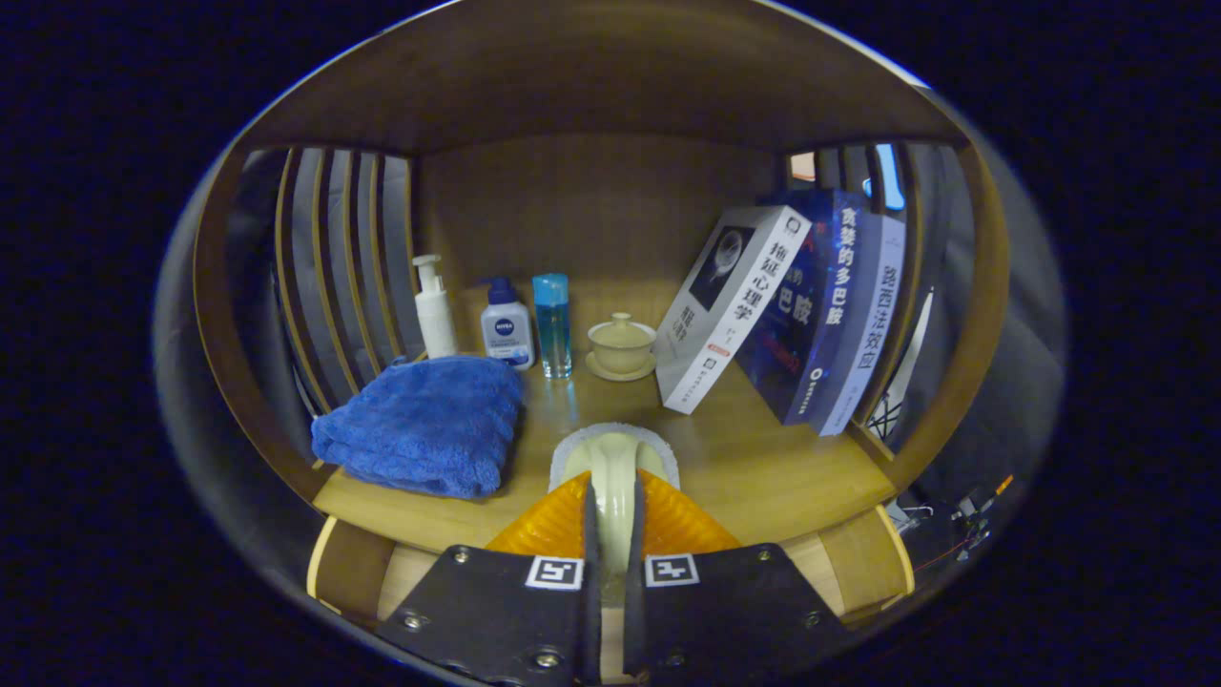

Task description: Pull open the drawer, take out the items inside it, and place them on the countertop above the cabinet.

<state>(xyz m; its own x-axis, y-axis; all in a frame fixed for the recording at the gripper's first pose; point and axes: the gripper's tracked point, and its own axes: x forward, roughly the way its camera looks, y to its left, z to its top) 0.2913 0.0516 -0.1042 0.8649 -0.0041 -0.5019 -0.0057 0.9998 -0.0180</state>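
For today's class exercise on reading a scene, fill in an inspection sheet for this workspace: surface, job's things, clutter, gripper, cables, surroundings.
Surface: wooden countertop, under a shelf, slatted sides.
Job's things: cream brush with white base held over the countertop; drawer front partly seen below.
Clutter: blue towel, pump bottle, second bottle, blue glass, lidded cup on a saucer, three leaning books.
Gripper: gripper shut on the brush handle.
Cables: thin wires beyond the cabinet's side.
Surroundings: dark booth.
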